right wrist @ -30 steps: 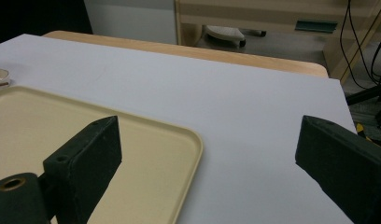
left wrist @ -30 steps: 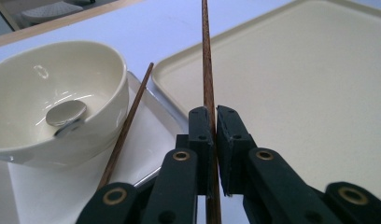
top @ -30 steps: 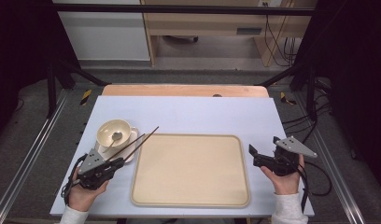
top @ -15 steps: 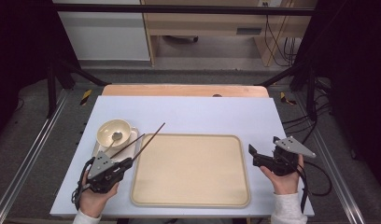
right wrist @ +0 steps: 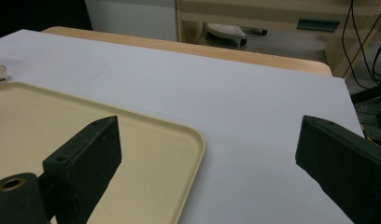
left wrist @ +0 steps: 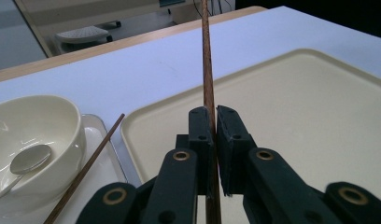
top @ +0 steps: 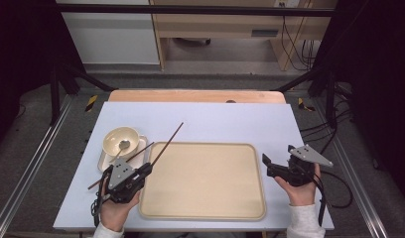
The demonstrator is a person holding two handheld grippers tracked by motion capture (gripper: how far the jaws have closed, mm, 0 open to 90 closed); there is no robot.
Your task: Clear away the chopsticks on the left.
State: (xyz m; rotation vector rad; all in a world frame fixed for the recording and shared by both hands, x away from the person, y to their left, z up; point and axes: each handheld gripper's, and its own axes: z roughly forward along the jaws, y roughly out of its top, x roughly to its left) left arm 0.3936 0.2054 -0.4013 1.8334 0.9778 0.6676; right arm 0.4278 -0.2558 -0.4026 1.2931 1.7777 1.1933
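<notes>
Chopstick (left wrist: 208, 70) tip cut off; left claw (left wrist: 215, 122) clamps it.

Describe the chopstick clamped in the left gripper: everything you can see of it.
The chopstick is a thin, straight, dark brown stick that looks like wood. The left gripper is shut on it near its lower end, pads pressing both sides. It points up and away over the tray's left rim. A second chopstick lies on the small dish beside the bowl.

Left claw (top: 147, 169) clamped tight, tilted up; right claw (top: 268, 163) gapes wide, level, both hand-held.
</notes>
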